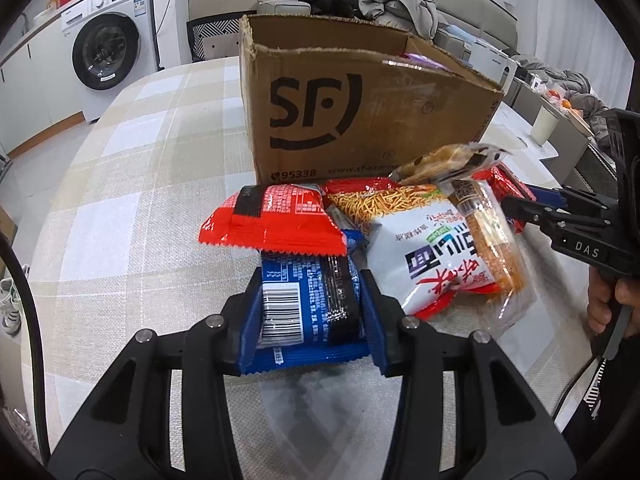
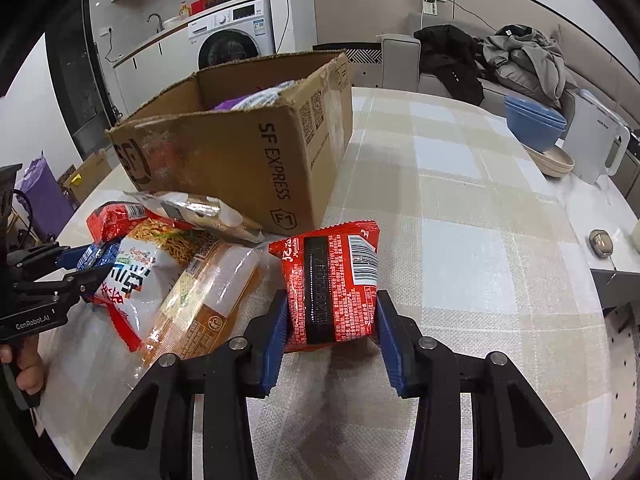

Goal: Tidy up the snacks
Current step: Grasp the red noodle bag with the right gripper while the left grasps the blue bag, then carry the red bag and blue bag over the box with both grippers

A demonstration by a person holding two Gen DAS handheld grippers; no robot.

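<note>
Left gripper clamps the blue pack, right gripper the red pack — lift both straight up, then clear the far box rim.

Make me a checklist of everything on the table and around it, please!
Surface: checked tablecloth, mostly bare on one side.
Job's things: blue packet, red packet, noodle bag, open cardboard box already holding snacks.
Clutter: blue bowls, white jug.
Grippers: left tool shut on blue packet; right tool shut on red packet.
Cables: wall cable behind sofa.
Surroundings: washing machine, clothes on sofa.
</note>
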